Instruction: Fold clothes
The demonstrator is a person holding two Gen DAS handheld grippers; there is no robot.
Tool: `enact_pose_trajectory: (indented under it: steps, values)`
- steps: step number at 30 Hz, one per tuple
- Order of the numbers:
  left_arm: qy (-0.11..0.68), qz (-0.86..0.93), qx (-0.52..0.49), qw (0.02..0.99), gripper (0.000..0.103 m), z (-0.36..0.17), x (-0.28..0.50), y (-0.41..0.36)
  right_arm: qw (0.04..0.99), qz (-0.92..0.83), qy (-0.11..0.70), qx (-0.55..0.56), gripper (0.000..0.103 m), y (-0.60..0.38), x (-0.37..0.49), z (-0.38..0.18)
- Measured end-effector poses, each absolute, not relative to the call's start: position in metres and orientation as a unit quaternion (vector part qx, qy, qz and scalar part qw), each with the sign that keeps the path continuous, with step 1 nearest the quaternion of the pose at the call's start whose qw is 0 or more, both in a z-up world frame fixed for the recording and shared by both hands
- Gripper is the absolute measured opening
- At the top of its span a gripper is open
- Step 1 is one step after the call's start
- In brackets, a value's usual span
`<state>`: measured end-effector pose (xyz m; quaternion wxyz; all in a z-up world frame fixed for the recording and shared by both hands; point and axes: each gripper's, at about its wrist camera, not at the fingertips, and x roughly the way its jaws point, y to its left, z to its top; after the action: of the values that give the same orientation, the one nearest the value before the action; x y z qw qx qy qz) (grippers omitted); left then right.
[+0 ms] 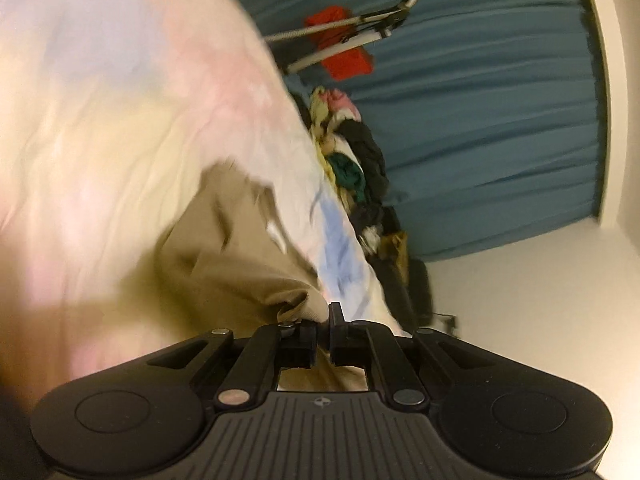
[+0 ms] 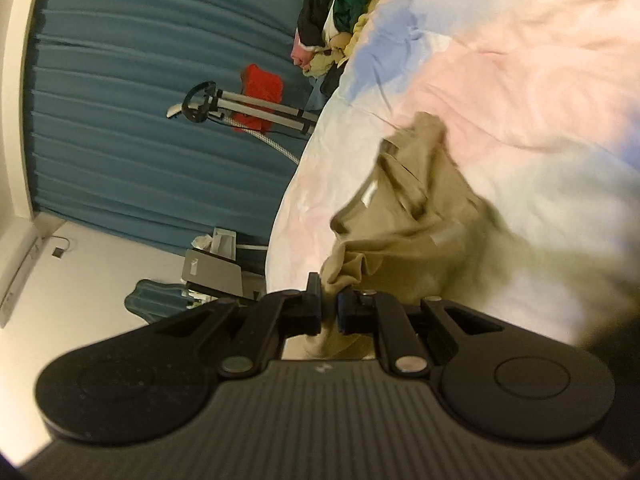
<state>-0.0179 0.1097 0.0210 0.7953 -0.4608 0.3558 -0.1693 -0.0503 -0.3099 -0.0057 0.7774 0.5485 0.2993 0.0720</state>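
The left claw [image 1: 323,322] and the right claw [image 2: 329,300] are each pinched tight on an edge of the tan garment [image 1: 224,256], probably to spread it out flat for folding. It hangs over the pastel bed [image 1: 100,112].

Home bedroom — pastel bedsheet [image 1: 100,120], clothes heap [image 2: 340,12], teal curtain [image 2: 140,60], garment steamer [image 2: 240,108].

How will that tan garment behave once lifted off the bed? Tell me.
Likely floppy: the tan garment bunches into soft folds where the left gripper and right gripper pinch it. It probably sags between them, being held at two edges. Seemingly light; it lies crumpled on the pastel bedspread.
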Motion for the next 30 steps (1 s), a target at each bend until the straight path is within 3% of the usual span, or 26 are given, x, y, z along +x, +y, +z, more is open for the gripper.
enact_pose_trajectory:
  steps: [5, 10, 18, 20, 21, 22, 23, 24, 28, 30]
  values:
    - [0.379, -0.153, -0.398, 0.821, 0.006, 0.015, 0.089, 0.076, 0.795, 0.033, 0.342, 0.499, 0.011, -0.31, 0.052, -0.021]
    - [0.399, -0.129, -0.38, 0.825, 0.006, -0.027, 0.161, 0.058, 0.777, 0.005, 0.376, 0.504, 0.012, -0.319, 0.125, -0.063]
    - [0.389, -0.168, -0.305, 0.853, 0.009, -0.048, 0.175, 0.048, 0.756, 0.041, 0.399, 0.518, 0.013, -0.33, 0.159, -0.112]
    - [0.381, -0.183, -0.286, 0.86, 0.022, -0.043, 0.17, 0.046, 0.76, 0.056, 0.4, 0.509, 0.016, -0.329, 0.156, -0.11]
    - [0.377, -0.191, -0.276, 0.863, 0.039, -0.04, 0.167, 0.044, 0.763, 0.065, 0.397, 0.506, 0.02, -0.33, 0.153, -0.107]
    - [0.372, -0.199, -0.267, 0.867, 0.058, -0.037, 0.164, 0.043, 0.77, 0.078, 0.389, 0.5, 0.038, -0.328, 0.146, -0.1]
    - [0.368, -0.206, -0.257, 0.87, 0.068, -0.035, 0.161, 0.041, 0.778, 0.093, 0.379, 0.493, 0.072, -0.326, 0.139, -0.094]
    - [0.363, -0.214, -0.247, 0.873, 0.081, -0.032, 0.159, 0.04, 0.785, 0.107, 0.369, 0.486, 0.085, -0.323, 0.132, -0.087]
    - [0.353, -0.231, -0.217, 0.881, 0.084, -0.026, 0.147, 0.035, 0.83, 0.126, 0.339, 0.424, 0.089, -0.308, 0.113, -0.069]
    - [0.354, -0.227, -0.206, 0.884, 0.084, -0.028, 0.144, 0.033, 0.857, 0.132, 0.338, 0.365, 0.085, -0.293, 0.118, -0.068]
